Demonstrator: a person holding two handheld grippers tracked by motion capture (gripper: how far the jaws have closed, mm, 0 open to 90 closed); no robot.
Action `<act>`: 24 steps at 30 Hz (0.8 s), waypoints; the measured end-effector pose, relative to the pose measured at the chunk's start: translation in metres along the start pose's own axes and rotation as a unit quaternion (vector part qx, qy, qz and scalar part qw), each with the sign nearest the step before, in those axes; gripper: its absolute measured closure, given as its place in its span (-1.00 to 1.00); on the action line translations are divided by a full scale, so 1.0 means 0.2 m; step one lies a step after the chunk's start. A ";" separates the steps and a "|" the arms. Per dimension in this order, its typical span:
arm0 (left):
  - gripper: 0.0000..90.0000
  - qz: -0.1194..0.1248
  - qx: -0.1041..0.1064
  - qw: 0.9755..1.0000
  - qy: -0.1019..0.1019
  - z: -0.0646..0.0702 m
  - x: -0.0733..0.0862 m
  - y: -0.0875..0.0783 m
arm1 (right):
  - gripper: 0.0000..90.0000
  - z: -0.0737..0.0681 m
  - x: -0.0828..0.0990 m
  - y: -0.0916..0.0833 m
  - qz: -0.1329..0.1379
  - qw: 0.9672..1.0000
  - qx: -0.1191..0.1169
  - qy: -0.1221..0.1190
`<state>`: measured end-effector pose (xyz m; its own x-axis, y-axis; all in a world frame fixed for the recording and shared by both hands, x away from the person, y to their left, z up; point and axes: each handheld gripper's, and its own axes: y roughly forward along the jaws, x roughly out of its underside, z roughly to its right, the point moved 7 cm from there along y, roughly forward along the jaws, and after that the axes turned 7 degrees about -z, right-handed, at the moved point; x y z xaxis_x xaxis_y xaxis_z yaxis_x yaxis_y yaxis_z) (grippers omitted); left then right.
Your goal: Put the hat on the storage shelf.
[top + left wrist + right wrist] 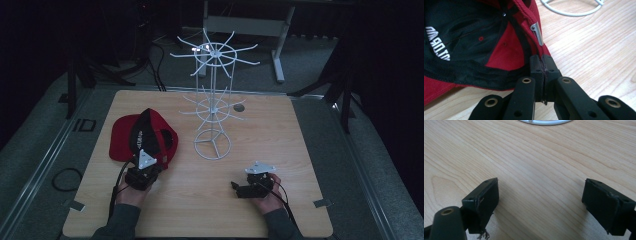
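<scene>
The left gripper (543,72) pinches the red-and-black fabric cap (474,42) by its strap; the right gripper (541,205) gapes over grained wood table (536,157).

red cap (125,136) by left gripper (142,170) | white wire rack (214,100) mid table (280,150) | right gripper (255,182) apart
</scene>
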<state>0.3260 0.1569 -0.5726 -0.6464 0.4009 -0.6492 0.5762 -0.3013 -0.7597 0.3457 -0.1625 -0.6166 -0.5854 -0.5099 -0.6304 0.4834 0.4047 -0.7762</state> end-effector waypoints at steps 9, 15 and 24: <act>0.99 0.011 0.009 1.000 0.018 0.08 0.00 -0.08 | -0.69 0.00 0.00 0.00 0.000 1.000 0.000 0.000; 0.99 0.010 0.015 0.999 0.029 0.14 -0.01 -0.10 | -0.69 0.00 0.00 0.00 0.000 1.000 0.000 0.000; 0.99 0.013 0.055 0.997 0.054 0.29 -0.05 -0.11 | -0.69 0.00 0.00 0.00 0.000 1.000 0.000 0.000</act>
<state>0.2906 0.1097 -0.5513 -0.5704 0.4807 -0.6660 0.5305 -0.4034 -0.7456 0.3456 -0.1625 -0.6166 -0.5861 -0.5092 -0.6303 0.4830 0.4051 -0.7763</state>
